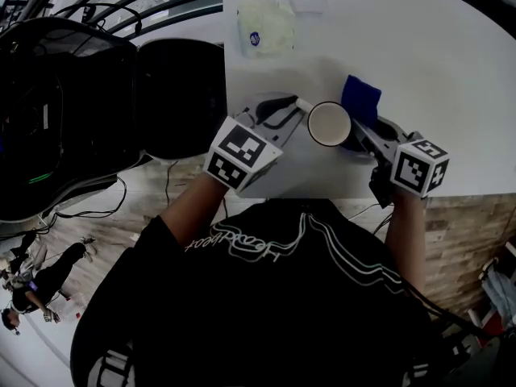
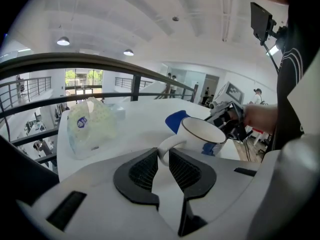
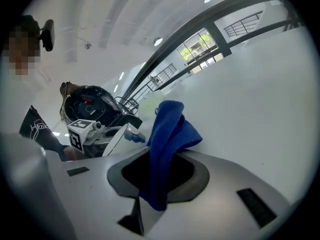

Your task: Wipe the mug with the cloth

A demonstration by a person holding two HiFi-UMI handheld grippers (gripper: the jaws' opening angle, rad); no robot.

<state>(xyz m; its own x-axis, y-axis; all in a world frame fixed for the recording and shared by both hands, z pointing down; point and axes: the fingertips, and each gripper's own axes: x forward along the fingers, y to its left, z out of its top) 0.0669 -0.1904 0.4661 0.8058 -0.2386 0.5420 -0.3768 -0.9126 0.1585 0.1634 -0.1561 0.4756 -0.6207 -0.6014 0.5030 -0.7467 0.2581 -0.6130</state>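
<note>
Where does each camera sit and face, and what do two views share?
Head view: on the person's head, steeply down at table, left gripper, right gripper, forearms.
Left gripper view: on that gripper, along jaws shut on mug handle; torso right.
Right gripper view: on that gripper, along jaws pinching cloth; torso left.
Shared: mug, cloth.

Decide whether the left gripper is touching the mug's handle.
Touching. In the left gripper view, the left gripper clamps the handle of the white mug, a pad pressed on each side.
</note>
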